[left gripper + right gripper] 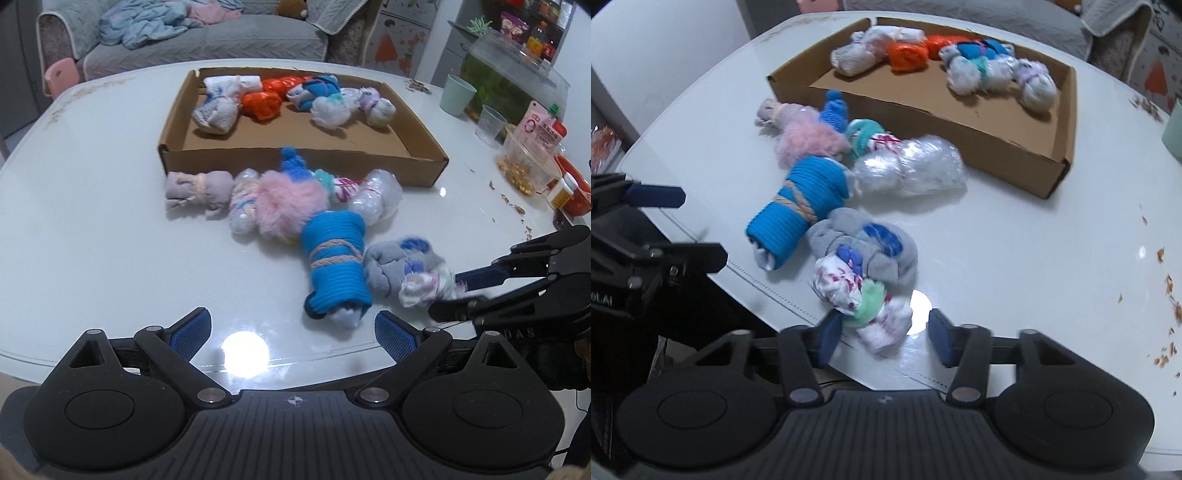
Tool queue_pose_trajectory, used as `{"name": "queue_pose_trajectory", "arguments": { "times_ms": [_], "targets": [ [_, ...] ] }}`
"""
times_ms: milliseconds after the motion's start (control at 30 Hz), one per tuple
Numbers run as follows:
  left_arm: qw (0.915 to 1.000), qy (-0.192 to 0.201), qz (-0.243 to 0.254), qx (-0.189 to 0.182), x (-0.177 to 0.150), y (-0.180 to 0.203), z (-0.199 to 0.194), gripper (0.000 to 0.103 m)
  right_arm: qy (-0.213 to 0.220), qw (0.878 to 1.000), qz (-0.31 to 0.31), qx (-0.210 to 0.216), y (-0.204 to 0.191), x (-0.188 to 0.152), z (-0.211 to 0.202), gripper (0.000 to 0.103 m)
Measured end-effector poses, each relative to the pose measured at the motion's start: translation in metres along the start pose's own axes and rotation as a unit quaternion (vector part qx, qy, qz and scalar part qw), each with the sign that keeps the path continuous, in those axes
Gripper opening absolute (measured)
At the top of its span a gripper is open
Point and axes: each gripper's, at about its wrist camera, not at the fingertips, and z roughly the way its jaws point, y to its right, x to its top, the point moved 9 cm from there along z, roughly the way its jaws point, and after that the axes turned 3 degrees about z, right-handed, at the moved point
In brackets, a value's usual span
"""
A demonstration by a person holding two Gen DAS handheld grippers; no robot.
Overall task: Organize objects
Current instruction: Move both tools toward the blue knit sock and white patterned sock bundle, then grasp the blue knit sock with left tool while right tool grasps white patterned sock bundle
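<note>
A shallow cardboard box on the white table holds several rolled sock bundles. More bundles lie in front of it: a lilac one, a fluffy pink one, a blue roll tied with cord, a grey one and a plastic-wrapped one. My right gripper is open around a white, pink-patterned bundle with a green band. My left gripper is open and empty near the table's front edge.
At the table's right stand a green cup, a clear cup, a fish tank, snack tubs and scattered crumbs. A grey sofa is behind the table.
</note>
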Motion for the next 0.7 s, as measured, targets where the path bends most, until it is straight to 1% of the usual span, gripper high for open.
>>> {"name": "queue_pose_trajectory", "arguments": {
  "times_ms": [267,533,567,633,667,700],
  "targets": [
    [0.9996,-0.001,0.029,0.002,0.013,0.016,0.024,0.097,0.003,1.0,0.027,-0.01,0.016,0.001,-0.002,0.033],
    [0.9984,-0.003,0.056,0.011,0.027,0.024,0.049,0.096,-0.002,1.0,0.024,-0.003,0.017,0.002,0.0,0.034],
    [0.9984,-0.004,0.057,0.008,0.027,0.024,0.051,0.094,-0.002,1.0,0.021,-0.005,0.016,0.002,0.0,0.035],
    [0.9985,-0.005,0.055,0.002,0.027,0.021,0.054,0.087,-0.002,1.0,0.017,-0.005,0.014,0.003,0.002,0.037],
    [0.9985,-0.008,0.055,0.001,0.026,0.02,0.055,0.079,0.001,1.0,0.012,-0.004,0.013,0.004,0.002,0.038],
    [0.9984,-0.013,0.055,-0.004,0.024,0.019,0.057,0.071,0.005,1.0,0.006,-0.003,0.011,0.006,0.002,0.041]
  ]
}}
